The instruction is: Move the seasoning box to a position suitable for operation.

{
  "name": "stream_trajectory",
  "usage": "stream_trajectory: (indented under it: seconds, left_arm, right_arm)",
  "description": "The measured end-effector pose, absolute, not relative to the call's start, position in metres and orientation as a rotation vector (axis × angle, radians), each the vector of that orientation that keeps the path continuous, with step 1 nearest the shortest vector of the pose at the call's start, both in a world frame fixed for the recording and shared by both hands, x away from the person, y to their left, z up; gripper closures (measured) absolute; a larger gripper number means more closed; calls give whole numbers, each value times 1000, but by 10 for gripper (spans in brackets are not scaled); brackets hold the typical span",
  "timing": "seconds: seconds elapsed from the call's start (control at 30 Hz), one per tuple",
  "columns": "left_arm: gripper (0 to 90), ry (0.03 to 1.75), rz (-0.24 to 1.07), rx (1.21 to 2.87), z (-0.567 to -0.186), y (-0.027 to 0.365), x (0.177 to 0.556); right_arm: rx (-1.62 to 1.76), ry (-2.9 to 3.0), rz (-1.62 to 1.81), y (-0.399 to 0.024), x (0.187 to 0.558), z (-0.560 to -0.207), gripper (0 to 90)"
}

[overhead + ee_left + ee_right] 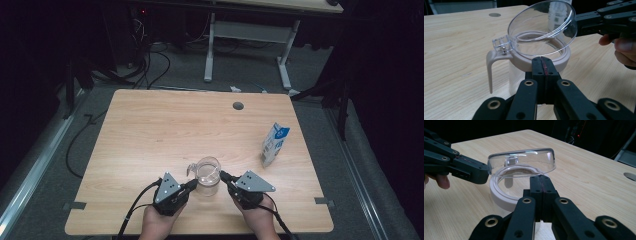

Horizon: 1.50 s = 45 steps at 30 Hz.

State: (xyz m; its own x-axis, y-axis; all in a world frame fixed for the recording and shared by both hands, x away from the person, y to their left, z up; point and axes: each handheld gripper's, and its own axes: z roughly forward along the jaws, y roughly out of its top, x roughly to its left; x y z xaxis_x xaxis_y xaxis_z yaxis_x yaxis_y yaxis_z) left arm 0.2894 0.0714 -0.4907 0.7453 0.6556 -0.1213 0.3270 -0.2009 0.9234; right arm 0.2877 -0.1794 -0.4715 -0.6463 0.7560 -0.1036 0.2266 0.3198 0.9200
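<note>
Pitcher (207,181), clear-walled with a pale collar and handle (491,65), stands near the front edge of the wooden table (165,130), between the two grippers and well apart from the blue-and-white carton (274,144) at the right. Its clear hinged lid (544,27) is tilted up and open above the collar. The left gripper (541,59) has its jaws pressed together with nothing between them, tips at the near side of the collar, while the right gripper (541,178), jaws likewise pressed together, seems to touch the raised lid's edge from the opposite side, though the contact is hard to judge.
</note>
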Motion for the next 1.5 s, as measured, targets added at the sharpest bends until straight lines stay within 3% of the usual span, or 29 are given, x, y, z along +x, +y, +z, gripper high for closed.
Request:
stream_trajectory:
  seconds: [1.5]
  left_arm:
    - [900,758,358,1758,-486,65,289]
  right_arm:
    - [861,2088,1345,-172,289,-479,900]
